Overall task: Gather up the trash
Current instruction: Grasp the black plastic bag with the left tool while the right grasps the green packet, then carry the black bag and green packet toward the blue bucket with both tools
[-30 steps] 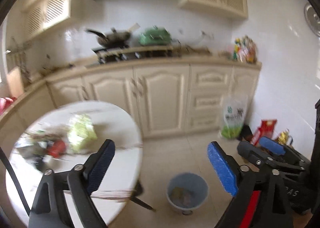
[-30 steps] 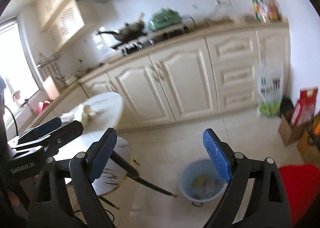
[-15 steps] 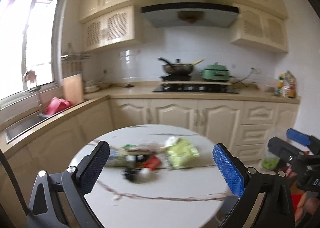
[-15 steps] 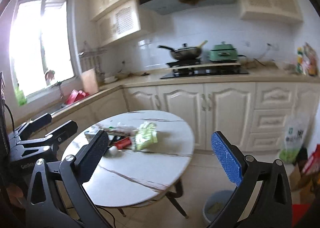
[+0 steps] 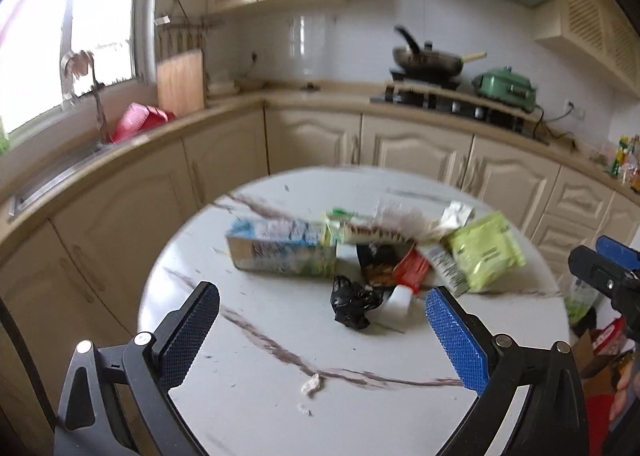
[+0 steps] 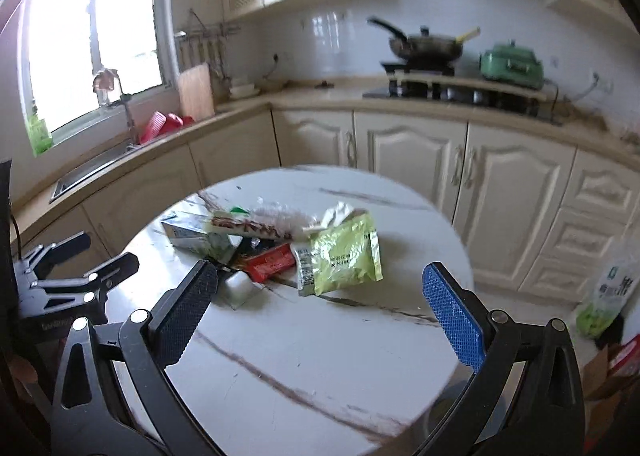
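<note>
Both the left hand-held gripper (image 5: pixel 322 330) and right hand-held gripper (image 6: pixel 320 306) gape wide (nothing between their jaws), angled downward.

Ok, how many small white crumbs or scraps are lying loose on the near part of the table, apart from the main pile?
2: a larger white scrap on the dark vein, a smaller white crumb just nearer the left gripper. The pile may hide more.

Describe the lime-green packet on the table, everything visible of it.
The lime-green packet is a flat, glossy foil-like pouch with dark print, too blurred to read. It lies flat on the round marble-look table, at the right end of the trash pile, its left edge beside or over a white printed wrapper. No gripper touches it.
</note>
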`<state>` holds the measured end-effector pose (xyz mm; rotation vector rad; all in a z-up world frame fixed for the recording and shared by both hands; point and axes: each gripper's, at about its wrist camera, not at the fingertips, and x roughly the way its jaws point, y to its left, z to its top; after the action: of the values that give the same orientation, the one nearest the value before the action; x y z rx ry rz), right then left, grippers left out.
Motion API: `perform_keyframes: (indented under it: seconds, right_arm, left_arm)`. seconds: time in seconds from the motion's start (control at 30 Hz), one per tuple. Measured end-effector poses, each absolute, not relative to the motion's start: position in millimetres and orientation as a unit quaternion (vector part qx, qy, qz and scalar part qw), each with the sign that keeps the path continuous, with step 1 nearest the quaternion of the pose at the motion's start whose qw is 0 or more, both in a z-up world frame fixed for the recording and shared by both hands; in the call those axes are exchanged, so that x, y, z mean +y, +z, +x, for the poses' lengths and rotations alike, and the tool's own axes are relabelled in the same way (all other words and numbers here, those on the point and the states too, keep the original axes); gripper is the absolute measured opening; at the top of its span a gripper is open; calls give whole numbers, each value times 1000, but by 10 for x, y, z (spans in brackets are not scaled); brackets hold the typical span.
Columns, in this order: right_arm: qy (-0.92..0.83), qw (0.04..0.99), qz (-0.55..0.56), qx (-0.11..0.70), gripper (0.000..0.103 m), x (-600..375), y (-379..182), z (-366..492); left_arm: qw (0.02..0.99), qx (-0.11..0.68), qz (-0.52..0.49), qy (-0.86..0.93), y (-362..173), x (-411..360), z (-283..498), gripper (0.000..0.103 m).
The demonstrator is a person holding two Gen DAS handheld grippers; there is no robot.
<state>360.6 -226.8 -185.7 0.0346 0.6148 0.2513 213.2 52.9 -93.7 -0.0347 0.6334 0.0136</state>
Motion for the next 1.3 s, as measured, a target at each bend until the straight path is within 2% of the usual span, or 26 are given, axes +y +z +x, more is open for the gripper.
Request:
perform_keyframes:
  seconds: [0.27, 0.4, 0.43, 0.47, 0.5, 0.53, 0.57, 0.67, 0.7, 0.83, 0.9, 0.97, 1.03, 1.3]
  right_arm:
    - [116, 927, 45, 355, 103, -2426, -2367, 4180]
    - [115, 920, 57, 370, 103, -2489, -2493, 4349]
    - [116, 919, 61, 373, 103, -2504, -2516, 4383]
    - [119, 916, 68, 377, 103, -2532, -2553, 4424]
    - [122, 914, 74, 381, 103, -2543, -2571, 4465]
    - [124, 911, 81, 385, 103, -2560, -2601, 4505]
    - [125, 909, 84, 389, 103, -2545, -2617, 4540]
    - [136, 899, 96, 405, 100, -2551, -2691, 4642]
    - [141, 896, 97, 410, 97, -2542, -2713, 4669]
    - [152, 890, 97, 419, 53, -2510, -2744, 4697]
    - [159, 891, 94, 414, 41, -2479, -2713, 4651]
    - [165, 894, 81, 408, 20, -2432, -2660, 4586]
    - [170, 898, 74, 398, 11, -2395, -2588, 4503]
    - [205, 907, 90, 356, 11, -2421, -2224, 4014]
  left_arm:
    - [921, 389, -8, -4, -1185, 477, 3480, 101]
    - [908, 418, -2, -6, -1336, 468, 3835, 94]
    - [907, 421, -5, -8, -1357, 471, 3887, 84]
    - [905, 426, -10, -13, -1388, 481, 3944, 71]
    - [899, 437, -16, -21, -1433, 486, 4012, 64]
    - [899, 438, -16, -24, -1417, 490, 4054, 63]
    - [902, 431, -18, -29, -1393, 497, 4047, 52]
    - [901, 432, -24, -34, -1409, 529, 4144, 30]
    - [902, 430, -22, -33, -1403, 545, 4177, 30]
    - [907, 420, -29, -30, -1393, 623, 4115, 29]
    - [911, 410, -33, -27, -1344, 667, 4075, 29]
    - [915, 401, -41, -31, -1268, 722, 3976, 29]
    - [919, 390, -46, -30, -1199, 747, 3886, 29]
    - [934, 350, -53, -44, -909, 697, 3366, 29]
